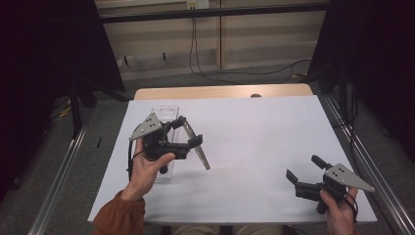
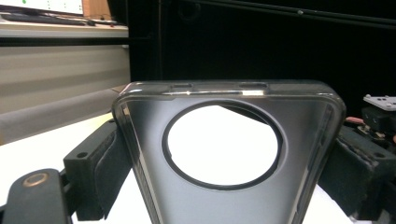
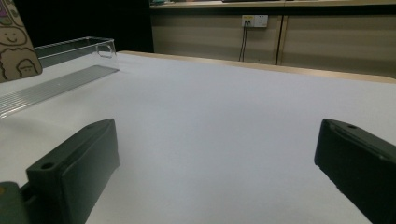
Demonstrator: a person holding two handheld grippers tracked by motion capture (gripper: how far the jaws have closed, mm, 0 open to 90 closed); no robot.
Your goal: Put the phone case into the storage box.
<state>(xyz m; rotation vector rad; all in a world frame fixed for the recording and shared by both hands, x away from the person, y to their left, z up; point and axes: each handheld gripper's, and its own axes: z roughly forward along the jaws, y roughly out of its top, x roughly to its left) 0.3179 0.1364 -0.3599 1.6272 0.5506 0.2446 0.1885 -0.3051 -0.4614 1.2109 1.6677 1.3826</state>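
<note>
Here | left gripper (image 1: 188, 131) clamps phone case (image 2: 229, 154) between its jaws | right gripper (image 1: 306, 169) spread, holding nothing

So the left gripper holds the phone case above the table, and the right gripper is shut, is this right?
Not quite. The right gripper is open: the right gripper view shows its jaws wide apart with nothing between them. The left gripper does hold the phone case above the table.

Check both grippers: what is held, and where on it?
Left gripper clamps a phone case across its two long side edges, near the camera-hole end. Right gripper is open, empty.
</note>
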